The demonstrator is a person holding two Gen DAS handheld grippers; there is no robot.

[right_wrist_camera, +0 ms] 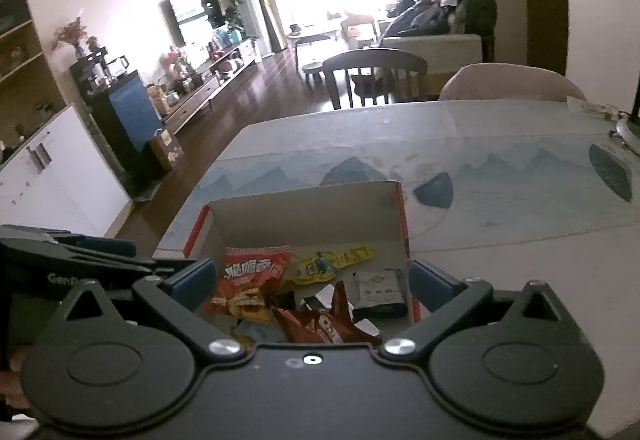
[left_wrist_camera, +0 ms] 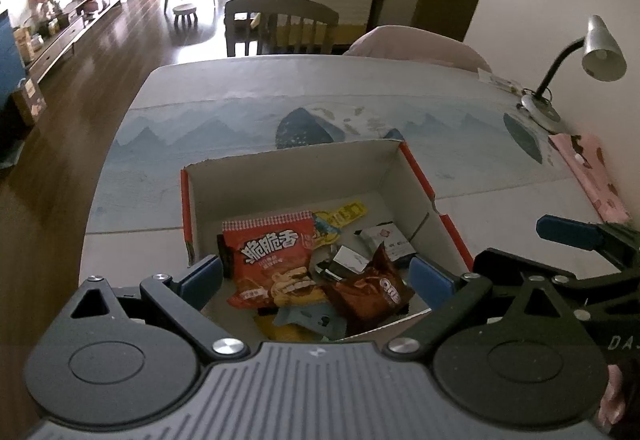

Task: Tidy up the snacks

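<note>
Cardboard box [left_wrist_camera: 280, 175] stands on the worktop [left_wrist_camera: 240, 87] in the lower middle of both frames, and the snacks lie loose inside it: a red packet [left_wrist_camera: 276, 260], a brown packet [left_wrist_camera: 366, 290], a yellow packet [right_wrist_camera: 332, 262]. The left tool [left_wrist_camera: 316, 276] and the right tool [right_wrist_camera: 312, 280] are both spread wide and hold nothing. I think the light box may slide or tip if a tool pushes its wall, and overlapping packets may be pinched together.

Cardboard box [left_wrist_camera: 296, 175] matt; red snack bag [left_wrist_camera: 276, 260] glossy foil; floor [left_wrist_camera: 132, 27] polished wood
</note>
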